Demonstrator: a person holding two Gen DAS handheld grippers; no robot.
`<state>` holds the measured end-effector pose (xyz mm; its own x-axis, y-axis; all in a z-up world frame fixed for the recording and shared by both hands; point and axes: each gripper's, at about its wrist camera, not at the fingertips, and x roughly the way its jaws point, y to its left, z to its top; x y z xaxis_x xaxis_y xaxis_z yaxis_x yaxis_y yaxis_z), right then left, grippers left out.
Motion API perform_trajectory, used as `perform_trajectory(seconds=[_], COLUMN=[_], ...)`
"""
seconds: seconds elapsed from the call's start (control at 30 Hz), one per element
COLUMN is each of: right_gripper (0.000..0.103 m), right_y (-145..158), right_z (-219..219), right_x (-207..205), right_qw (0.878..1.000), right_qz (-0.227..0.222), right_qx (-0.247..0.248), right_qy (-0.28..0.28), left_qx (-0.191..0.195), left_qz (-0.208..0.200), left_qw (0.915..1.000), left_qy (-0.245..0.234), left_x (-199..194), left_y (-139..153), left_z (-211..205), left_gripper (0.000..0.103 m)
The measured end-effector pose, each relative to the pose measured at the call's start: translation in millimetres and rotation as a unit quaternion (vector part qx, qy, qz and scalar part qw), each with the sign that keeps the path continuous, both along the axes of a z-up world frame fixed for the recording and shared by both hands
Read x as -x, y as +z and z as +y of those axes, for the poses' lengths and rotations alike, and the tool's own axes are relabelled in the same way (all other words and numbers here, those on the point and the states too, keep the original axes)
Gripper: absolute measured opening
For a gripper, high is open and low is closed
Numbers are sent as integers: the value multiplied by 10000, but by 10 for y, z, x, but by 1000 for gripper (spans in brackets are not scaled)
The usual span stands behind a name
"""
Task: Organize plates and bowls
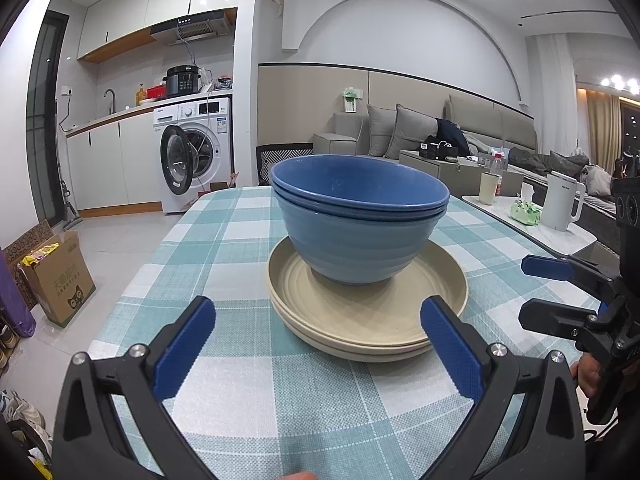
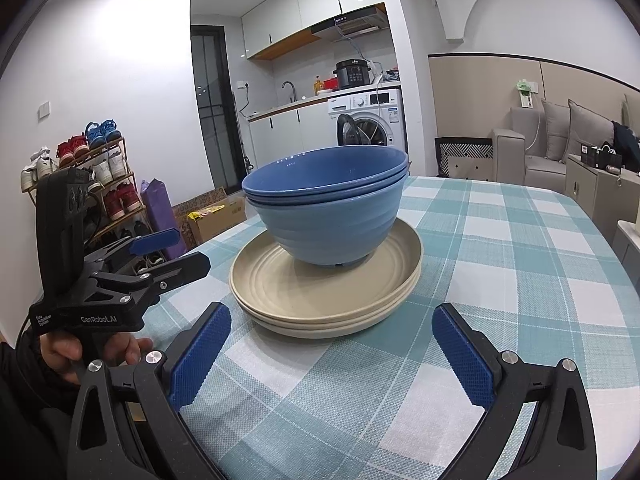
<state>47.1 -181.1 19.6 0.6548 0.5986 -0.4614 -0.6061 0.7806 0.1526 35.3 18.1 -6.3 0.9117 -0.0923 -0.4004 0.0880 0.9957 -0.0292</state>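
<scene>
Two blue bowls point(image 1: 360, 236) point(image 2: 328, 220) sit nested on a stack of two beige plates point(image 1: 400, 308) point(image 2: 304, 296) in the middle of the checked tablecloth point(image 1: 280, 400) point(image 2: 500, 280). My left gripper point(image 1: 318, 320) is open just in front of the plates, its blue pads apart and holding nothing. My right gripper point(image 2: 332, 316) is likewise open in front of the stack and touches nothing. Each view shows the other gripper from the side: the right gripper point(image 1: 536, 292) to the right of the plates, the left gripper point(image 2: 180, 250) to their left, both held in a hand.
A white kettle point(image 1: 560, 204), a cup point(image 1: 488, 188) and a green tissue pack point(image 1: 526, 214) stand on a side table to the right. A cardboard box point(image 1: 60, 276) is on the floor left of the table, with a shoe rack point(image 2: 92, 184) beyond it.
</scene>
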Motion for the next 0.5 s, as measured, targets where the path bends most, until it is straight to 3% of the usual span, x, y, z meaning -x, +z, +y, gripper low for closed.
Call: perform_trajectory(seconds=[0.5], right_gripper=[102], right_y=[1], right_z=[5], right_x=[22], right_qw=[10000], right_qz=[-5], right_qx=[15], right_qy=[45], left_qx=[19], left_qz=[21], left_qw=[10000], left_qy=[-25], left_x=[16], left_y=[-17], left_z=[-1], left_gripper=[103])
